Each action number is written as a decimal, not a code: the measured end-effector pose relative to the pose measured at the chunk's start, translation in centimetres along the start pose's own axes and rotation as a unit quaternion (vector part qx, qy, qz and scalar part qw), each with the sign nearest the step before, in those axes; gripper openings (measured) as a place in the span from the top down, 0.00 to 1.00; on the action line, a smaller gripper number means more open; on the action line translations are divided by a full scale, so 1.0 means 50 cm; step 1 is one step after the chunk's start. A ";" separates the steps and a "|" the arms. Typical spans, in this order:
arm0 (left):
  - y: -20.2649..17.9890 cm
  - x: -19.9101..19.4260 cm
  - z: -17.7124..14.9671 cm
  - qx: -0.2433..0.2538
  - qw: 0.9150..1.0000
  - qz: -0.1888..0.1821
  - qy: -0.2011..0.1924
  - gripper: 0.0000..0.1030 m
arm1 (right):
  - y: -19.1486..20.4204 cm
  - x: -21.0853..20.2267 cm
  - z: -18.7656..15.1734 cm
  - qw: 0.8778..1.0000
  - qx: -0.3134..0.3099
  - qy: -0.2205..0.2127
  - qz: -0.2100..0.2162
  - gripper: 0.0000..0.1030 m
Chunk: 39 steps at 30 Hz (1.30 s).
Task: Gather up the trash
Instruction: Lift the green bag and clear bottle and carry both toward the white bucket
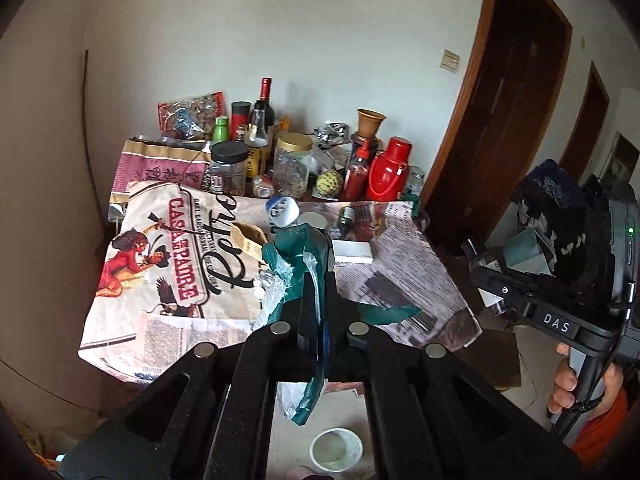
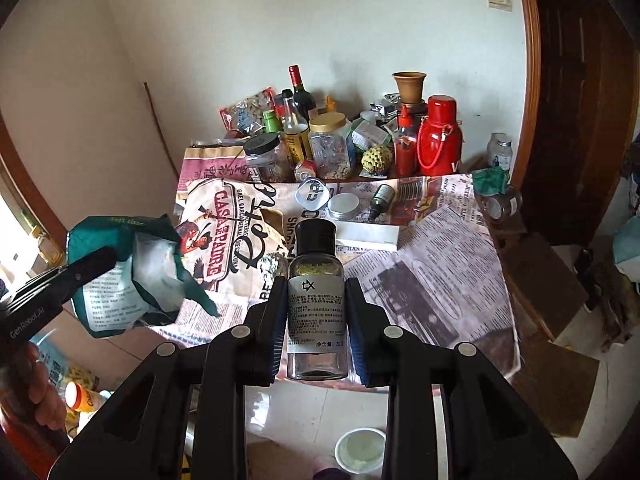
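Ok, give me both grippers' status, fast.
Left gripper: shut on a crumpled teal-and-white plastic tissue wrapper.
Right gripper: shut on a small clear bottle with a black cap.

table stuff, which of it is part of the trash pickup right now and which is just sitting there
In the job:
- green tissue wrapper, clamped in the left tool
- small black-capped bottle, clamped in the right tool

Just lying about:
- red flask
- wine bottle
- gold-lidded jar
- printed tablecloth
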State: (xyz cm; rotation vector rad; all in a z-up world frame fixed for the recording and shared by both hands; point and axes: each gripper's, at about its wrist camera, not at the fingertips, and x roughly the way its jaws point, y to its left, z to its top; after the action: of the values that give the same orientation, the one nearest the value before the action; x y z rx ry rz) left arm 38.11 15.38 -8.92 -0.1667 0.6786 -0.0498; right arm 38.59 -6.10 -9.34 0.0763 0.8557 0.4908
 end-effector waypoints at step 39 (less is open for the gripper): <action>-0.299 0.012 -0.427 -0.033 0.984 0.019 0.174 1.00 | -0.198 -0.094 -0.396 0.990 0.028 0.133 0.036 0.75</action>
State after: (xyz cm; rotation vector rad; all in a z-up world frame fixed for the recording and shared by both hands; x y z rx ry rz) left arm 25.27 -2.35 -23.09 -0.2125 1.0327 -0.0201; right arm 25.16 -19.51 -21.65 0.0946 1.1317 0.5527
